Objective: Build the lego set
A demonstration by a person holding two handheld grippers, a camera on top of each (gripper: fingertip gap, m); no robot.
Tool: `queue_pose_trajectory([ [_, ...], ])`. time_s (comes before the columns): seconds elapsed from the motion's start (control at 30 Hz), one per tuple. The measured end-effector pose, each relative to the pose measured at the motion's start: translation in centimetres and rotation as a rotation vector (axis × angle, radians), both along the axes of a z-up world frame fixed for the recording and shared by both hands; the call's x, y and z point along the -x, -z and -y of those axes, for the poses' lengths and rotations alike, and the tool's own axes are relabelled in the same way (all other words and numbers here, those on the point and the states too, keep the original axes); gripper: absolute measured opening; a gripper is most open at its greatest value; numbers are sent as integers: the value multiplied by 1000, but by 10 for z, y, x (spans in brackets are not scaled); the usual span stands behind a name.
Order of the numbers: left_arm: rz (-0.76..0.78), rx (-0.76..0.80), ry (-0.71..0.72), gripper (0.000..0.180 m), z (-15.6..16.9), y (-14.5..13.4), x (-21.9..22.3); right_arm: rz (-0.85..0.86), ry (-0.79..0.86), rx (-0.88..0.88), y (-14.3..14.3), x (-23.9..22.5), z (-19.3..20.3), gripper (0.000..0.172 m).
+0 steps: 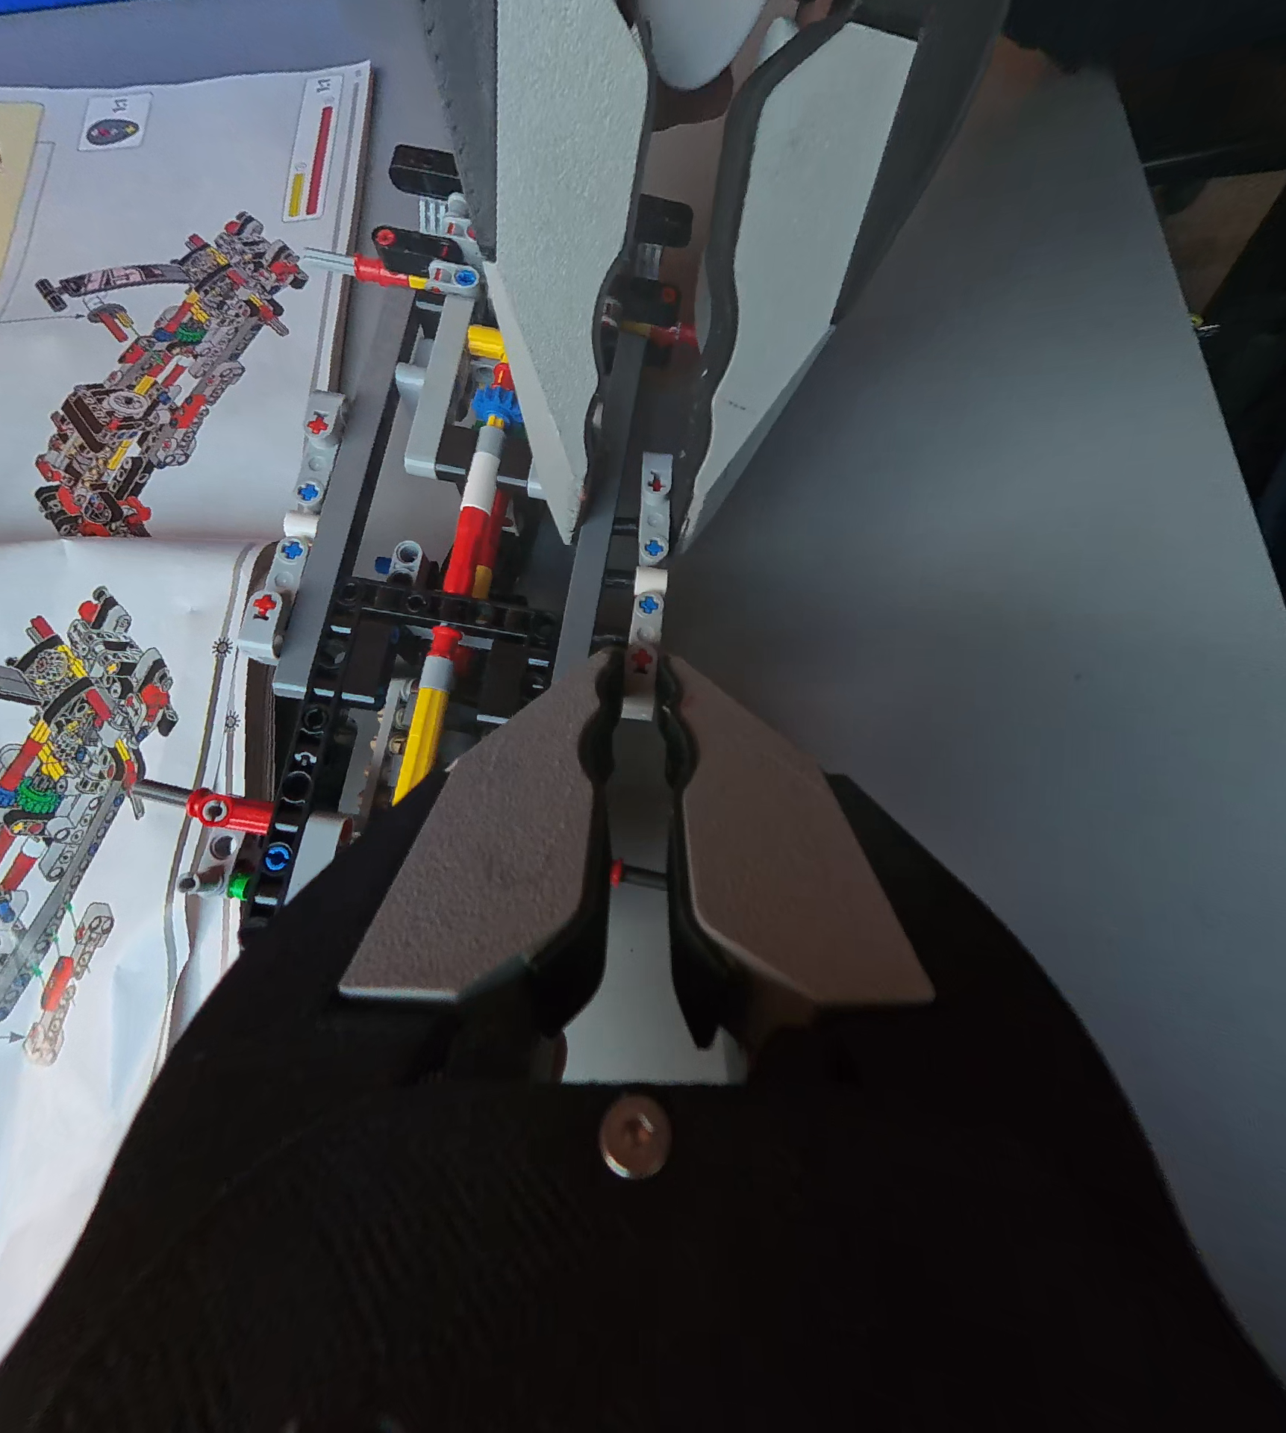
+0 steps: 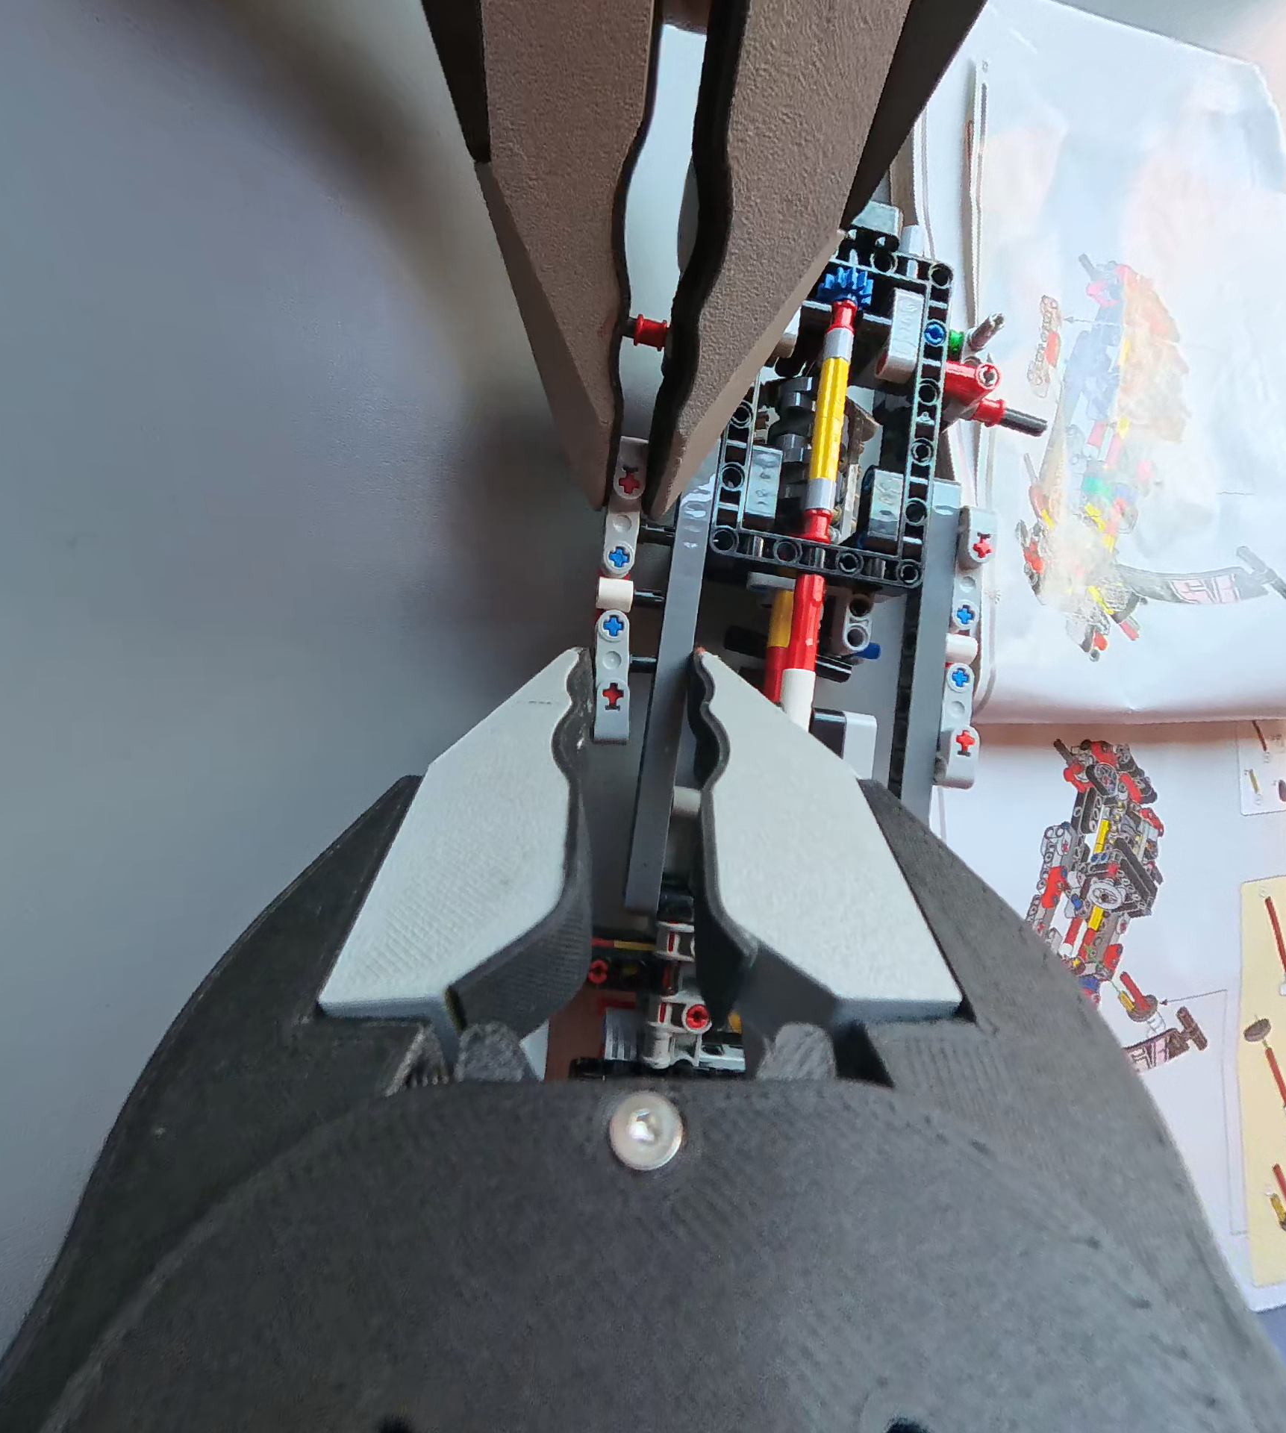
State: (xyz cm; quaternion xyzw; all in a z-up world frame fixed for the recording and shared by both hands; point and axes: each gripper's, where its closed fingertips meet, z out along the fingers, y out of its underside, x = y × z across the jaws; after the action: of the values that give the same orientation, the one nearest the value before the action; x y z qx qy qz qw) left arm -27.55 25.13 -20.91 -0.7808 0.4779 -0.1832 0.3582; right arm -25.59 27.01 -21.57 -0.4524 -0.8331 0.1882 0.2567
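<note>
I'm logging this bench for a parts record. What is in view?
model: one, black and grey frame with red and yellow shafts, on the table between the grippers
beam: one, dark grey, along the model's side
links: four, light grey, two on each side of the model
gear: one, blue, at the model's far end
booklet: one, white, open beside the model
table: one, grey
left gripper: jaws shut on an end link
right gripper: jaws closed across the beam and the next link

Grey brick-built chassis [image 2: 818, 481] (red-yellow axle down its middle) lies flat on table.
</note>
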Motion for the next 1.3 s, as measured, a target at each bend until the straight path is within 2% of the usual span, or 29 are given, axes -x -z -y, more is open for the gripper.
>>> queue_pose_trajectory([
  [0.03,3,3,2,5,0,0,0,0,-1,2,0,0,0,21],
  [1.03,19,17,-2,6,-6,1,1,0,-2,61,0,-1,-1,20],
  [1.3,-79,-41,-6,7,-10,3,4,-12,10,47,2,0,-4,20],
])
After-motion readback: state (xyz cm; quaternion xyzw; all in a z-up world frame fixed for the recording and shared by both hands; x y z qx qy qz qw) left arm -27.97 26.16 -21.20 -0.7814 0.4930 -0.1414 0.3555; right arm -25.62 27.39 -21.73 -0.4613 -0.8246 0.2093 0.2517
